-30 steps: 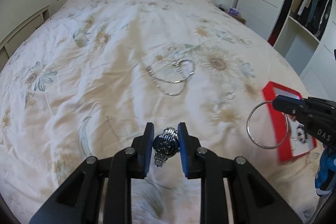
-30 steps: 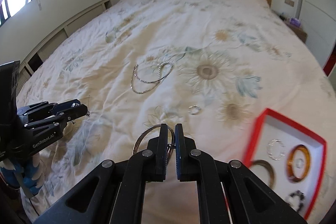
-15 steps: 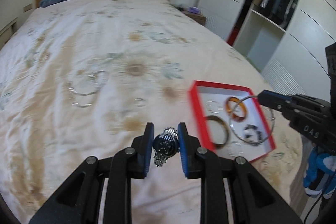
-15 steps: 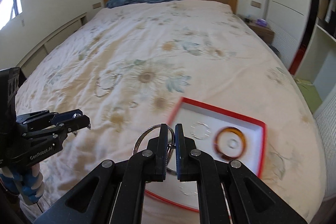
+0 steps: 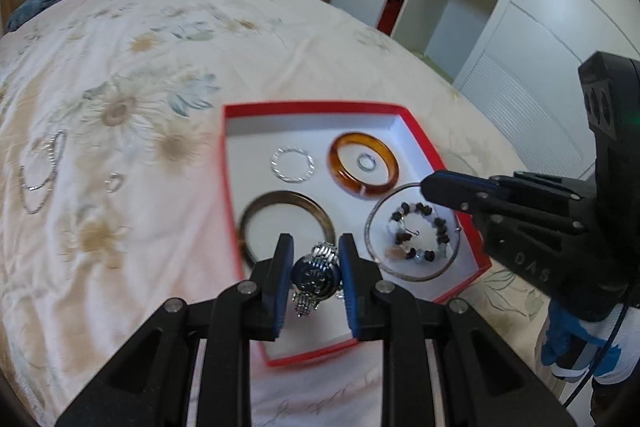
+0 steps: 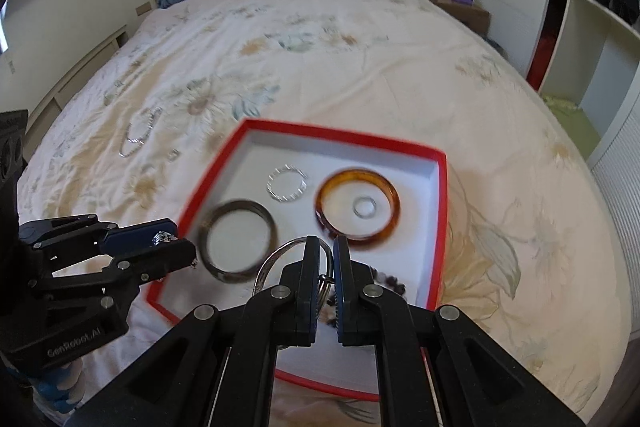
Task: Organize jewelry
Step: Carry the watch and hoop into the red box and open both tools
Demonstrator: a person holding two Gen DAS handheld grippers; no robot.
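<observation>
Two grippers hang over a red box on a floral bedspread. Left gripper: blue pads clamped on a silver watch, held above the near left part of the box. Right gripper: jaws nearly together, pinching a thin silver hoop; in the left wrist view the hoop hangs over the near right part of the box, ringing a beaded bracelet that lies inside.

Writing: "GenRobot.AI" on the left gripper's body as seen from the right wrist view; "DAS" reads inverted on the right gripper's body in the left wrist view.

Box contents — an amber bangle at far right with a small silver ring inside it, a thin twisted silver ring to its left, and a dark bangle at near left.

On the bedspread to the left of the box lie a silver chain and a small ring.

Change from half a second ago — both grippers have moved in over the box, which now fills the middle of each view; the hoop now encircles the beaded bracelet, having earlier hung further toward the far right. Both grasps are unchanged.
</observation>
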